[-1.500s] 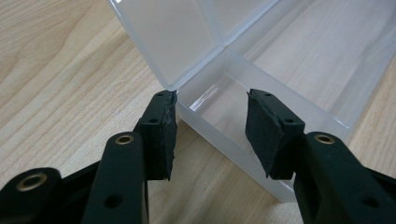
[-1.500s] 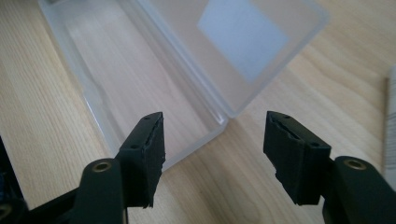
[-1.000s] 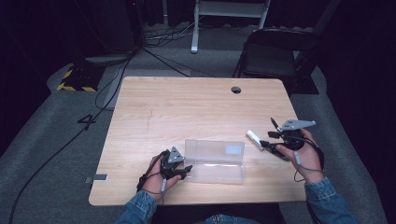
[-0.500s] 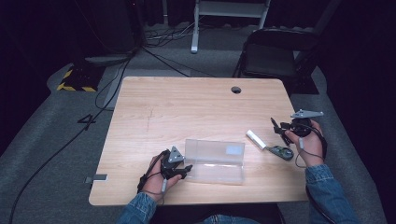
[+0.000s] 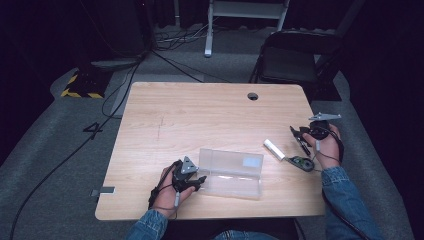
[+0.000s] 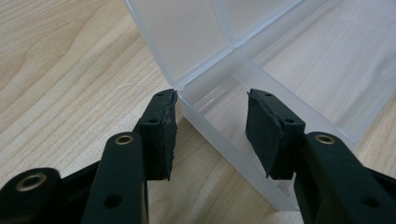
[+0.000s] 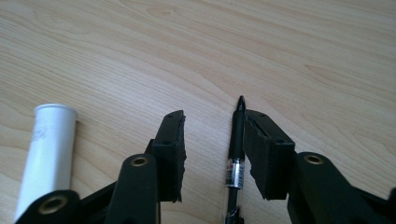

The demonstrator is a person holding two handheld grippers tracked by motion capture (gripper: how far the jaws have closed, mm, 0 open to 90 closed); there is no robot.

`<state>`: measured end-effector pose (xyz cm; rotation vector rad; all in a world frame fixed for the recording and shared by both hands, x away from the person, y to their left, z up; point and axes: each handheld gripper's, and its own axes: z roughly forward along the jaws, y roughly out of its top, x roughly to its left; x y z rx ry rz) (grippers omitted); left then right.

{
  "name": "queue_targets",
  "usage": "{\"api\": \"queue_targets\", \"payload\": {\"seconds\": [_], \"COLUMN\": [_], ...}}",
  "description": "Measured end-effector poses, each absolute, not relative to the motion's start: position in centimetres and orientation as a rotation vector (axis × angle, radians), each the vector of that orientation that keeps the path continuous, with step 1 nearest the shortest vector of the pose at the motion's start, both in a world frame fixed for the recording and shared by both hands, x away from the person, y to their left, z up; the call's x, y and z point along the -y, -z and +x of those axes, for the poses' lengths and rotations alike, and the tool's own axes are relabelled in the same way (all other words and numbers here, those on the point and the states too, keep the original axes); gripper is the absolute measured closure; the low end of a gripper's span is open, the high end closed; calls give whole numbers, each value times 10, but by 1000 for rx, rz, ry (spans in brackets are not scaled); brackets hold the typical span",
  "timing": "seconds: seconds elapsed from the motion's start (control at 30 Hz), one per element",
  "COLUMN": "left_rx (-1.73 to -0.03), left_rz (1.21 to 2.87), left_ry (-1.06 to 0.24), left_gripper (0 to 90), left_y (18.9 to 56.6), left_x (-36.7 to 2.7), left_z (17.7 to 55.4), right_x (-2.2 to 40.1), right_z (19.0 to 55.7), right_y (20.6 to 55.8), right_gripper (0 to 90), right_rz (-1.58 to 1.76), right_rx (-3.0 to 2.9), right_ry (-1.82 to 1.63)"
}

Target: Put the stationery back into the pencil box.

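Your right tongs (image 7: 212, 140) have dropped toward the desk (image 5: 200, 115), closing around the pen (image 7: 235, 154), ungripped; left tongs (image 6: 210, 133) clamp the clear case (image 6: 261, 88) wall, steadying it.

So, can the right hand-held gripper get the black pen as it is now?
Probably yes. The right hand-held gripper has its jaws astride the black pen on bare table; the white tube lies off to one side.

Your right gripper (image 5: 299, 138) has swung outward and down to the black pen (image 7: 236, 149), its jaws closing around it.
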<state>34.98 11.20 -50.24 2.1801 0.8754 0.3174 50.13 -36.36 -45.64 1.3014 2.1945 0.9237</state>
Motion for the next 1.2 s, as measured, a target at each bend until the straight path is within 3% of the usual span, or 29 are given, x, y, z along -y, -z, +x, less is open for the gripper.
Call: {"api": "queue_targets", "payload": {"seconds": [0.97,1.2], "left_rx": [-906,-910], "left_rz": [2172,2168], "left_ry": [-337,-332], "left_gripper": [528,526], "left_y": [502,502], "left_x": [-110,-110], "left_z": [348,346], "right_x": [374,373], "right_z": [528,527], "right_y": [487,486], "right_gripper": [667,782], "right_rz": [1406,1396], "right_rx": [-2229,-2236], "right_ry": [-842,-834]}}
